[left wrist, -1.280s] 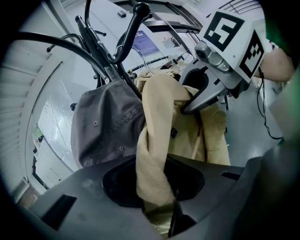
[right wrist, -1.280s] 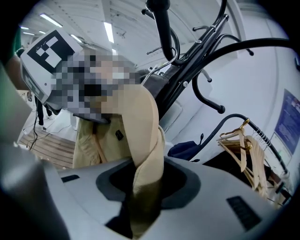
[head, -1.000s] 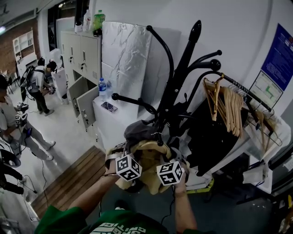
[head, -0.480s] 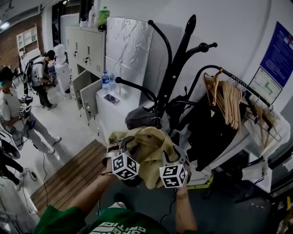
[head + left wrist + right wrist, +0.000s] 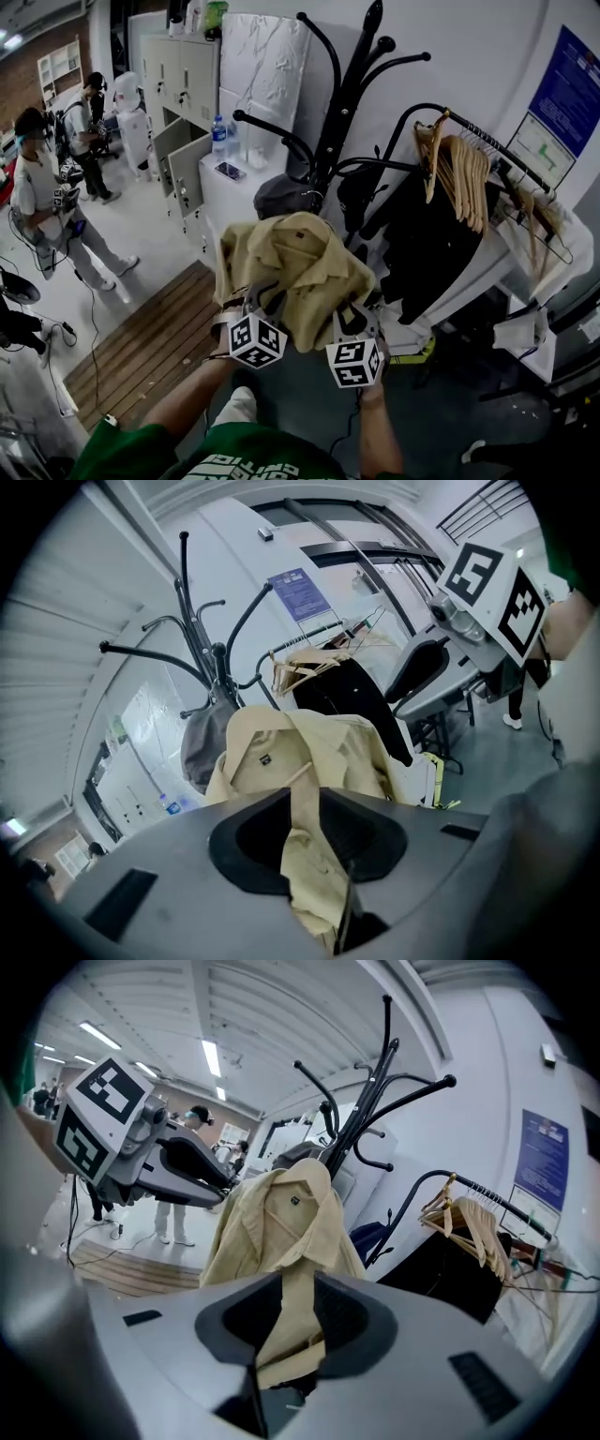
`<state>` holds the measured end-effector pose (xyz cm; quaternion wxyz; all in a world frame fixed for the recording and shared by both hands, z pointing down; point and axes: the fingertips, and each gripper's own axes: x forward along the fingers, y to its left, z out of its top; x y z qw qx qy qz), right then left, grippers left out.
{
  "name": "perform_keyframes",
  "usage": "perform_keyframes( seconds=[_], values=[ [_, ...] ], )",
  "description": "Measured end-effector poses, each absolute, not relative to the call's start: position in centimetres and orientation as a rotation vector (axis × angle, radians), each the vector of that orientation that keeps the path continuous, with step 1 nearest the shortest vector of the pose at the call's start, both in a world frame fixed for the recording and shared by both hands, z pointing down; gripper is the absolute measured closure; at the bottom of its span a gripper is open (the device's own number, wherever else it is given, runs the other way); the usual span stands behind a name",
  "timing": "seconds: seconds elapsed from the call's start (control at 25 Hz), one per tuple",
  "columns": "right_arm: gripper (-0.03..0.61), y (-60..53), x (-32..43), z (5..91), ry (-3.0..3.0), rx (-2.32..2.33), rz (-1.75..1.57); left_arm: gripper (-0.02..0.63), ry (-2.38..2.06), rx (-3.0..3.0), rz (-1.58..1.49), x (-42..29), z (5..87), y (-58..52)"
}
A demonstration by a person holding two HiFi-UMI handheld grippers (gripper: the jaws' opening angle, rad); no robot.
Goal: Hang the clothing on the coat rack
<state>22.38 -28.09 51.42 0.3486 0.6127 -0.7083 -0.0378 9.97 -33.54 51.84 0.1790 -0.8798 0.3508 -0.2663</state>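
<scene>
A beige shirt (image 5: 292, 267) hangs spread out in front of the black coat rack (image 5: 349, 103), collar up. Both grippers hold its lower part from below. The left gripper (image 5: 257, 298) has a strip of the cloth between its jaws, which are closing on it; in the left gripper view the shirt (image 5: 281, 752) runs down into that gripper (image 5: 305, 855). The right gripper (image 5: 349, 315) grips the other side, jaws closing too, and the right gripper view shows the shirt (image 5: 281, 1208) pinched in it (image 5: 286, 1335). A grey garment (image 5: 286, 195) hangs on the rack.
A clothes rail with wooden hangers (image 5: 459, 173) and a black garment (image 5: 422, 248) stands right of the rack. A white cabinet (image 5: 211, 202) with a water bottle (image 5: 219, 138) is behind on the left. People (image 5: 42, 192) stand at far left by the lockers (image 5: 178, 75).
The shirt has gone from a bundle low by the rack's pole to being lifted and spread out in front of the rack. Both grippers rose with it.
</scene>
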Motion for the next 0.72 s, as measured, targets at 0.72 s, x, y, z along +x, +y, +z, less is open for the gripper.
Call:
perform_keyframes(
  seconds=[0.72],
  values=[
    [0.569, -18.3, 20.1, 53.5, -1.963, 1.608, 0.028, 0.609, 1.035, -2.716, -0.698, 7.7, 54.5, -23.3]
  ],
)
